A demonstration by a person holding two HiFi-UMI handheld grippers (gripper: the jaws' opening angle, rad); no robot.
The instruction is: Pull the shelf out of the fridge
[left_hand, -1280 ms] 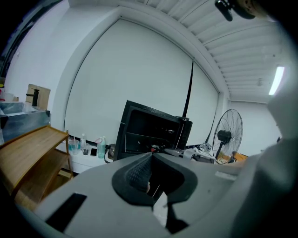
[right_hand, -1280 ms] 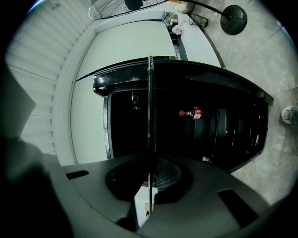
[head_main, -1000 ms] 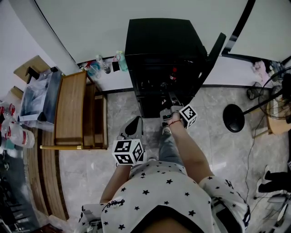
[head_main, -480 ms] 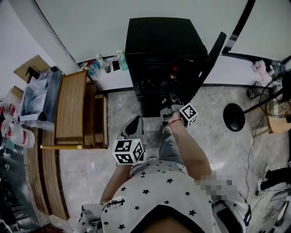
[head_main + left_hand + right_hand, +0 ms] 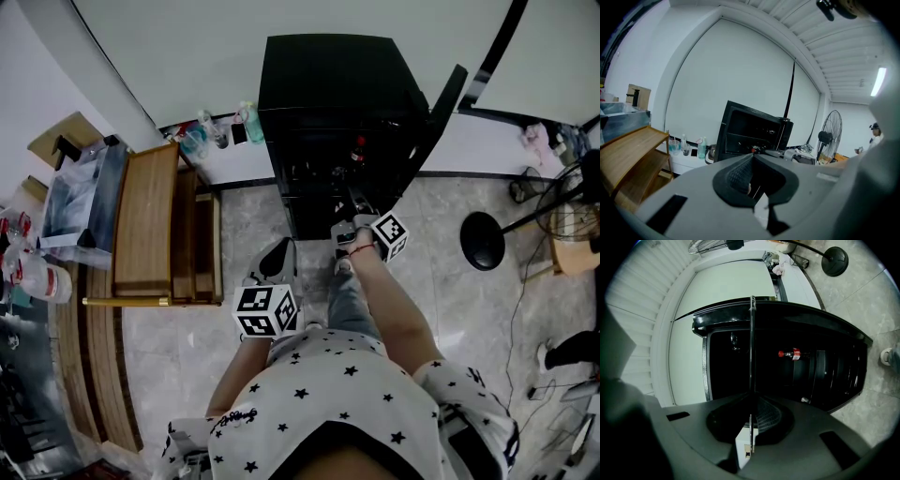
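Observation:
A black mini fridge (image 5: 328, 75) stands against the wall with its door (image 5: 439, 117) swung open to the right. My right gripper (image 5: 350, 204) reaches into the fridge's opening, turned on its side. In the right gripper view a thin glass shelf (image 5: 751, 357) shows edge-on as a bright line that runs from the fridge interior (image 5: 825, 371) into the right gripper (image 5: 750, 427), which is shut on its front edge. A red-capped bottle (image 5: 790, 353) lies inside. My left gripper (image 5: 276, 262) hangs back over the floor, shut and empty (image 5: 752, 158).
A wooden rack (image 5: 150, 225) stands left of the fridge. Bottles (image 5: 211, 131) sit on the white ledge beside it. A fan's round base (image 5: 482, 242) and cables lie on the tiled floor at the right. The person's legs are below the grippers.

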